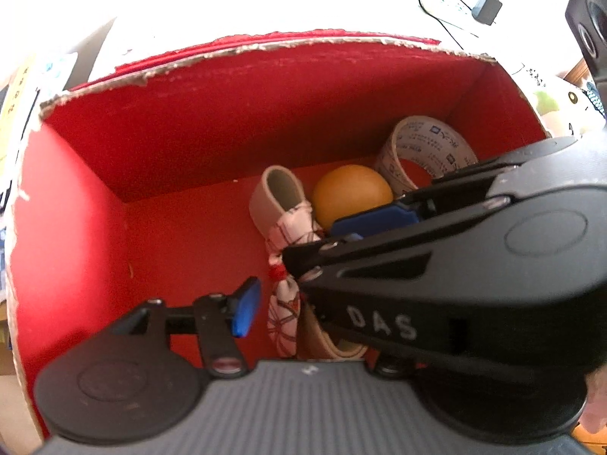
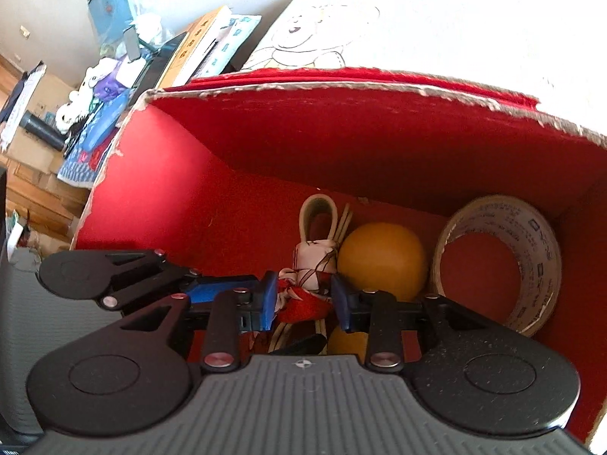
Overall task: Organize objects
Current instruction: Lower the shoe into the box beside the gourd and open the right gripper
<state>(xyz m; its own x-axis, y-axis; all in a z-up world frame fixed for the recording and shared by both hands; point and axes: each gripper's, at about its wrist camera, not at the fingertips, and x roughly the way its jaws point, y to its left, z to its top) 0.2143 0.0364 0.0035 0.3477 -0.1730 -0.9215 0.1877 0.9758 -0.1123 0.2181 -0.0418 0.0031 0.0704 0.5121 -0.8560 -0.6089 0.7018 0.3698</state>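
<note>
- The red box (image 2: pixel 212 204) sits open-topped with a torn cardboard rim, and both grippers reach down into it.
- Right gripper (image 2: pixel 303 301) – its blue pads sit either side of the red-tied middle of the cloth-wrapped bundle (image 2: pixel 315 261) and appear to press on it, so it is pinching the bundle.
- Left gripper (image 1: pixel 292 265) – jaws spread. One blue pad stands clear to the left of the bundle (image 1: pixel 284 314); the other side is hidden behind the right gripper's black body (which crosses the left wrist view), and nothing is clamped.
- The bundle lies on the box floor, its pale loop end pointing toward the far wall.
- An orange ball (image 2: pixel 381 261) rests just beside the bundle, touching or nearly so.
- A roll of printed tape (image 2: pixel 500 258) stands on edge in the right-hand corner, next to the ball.
- Outside the box: a charger with cable (image 1: pixel 487 7) on the bright surface beyond.
</note>
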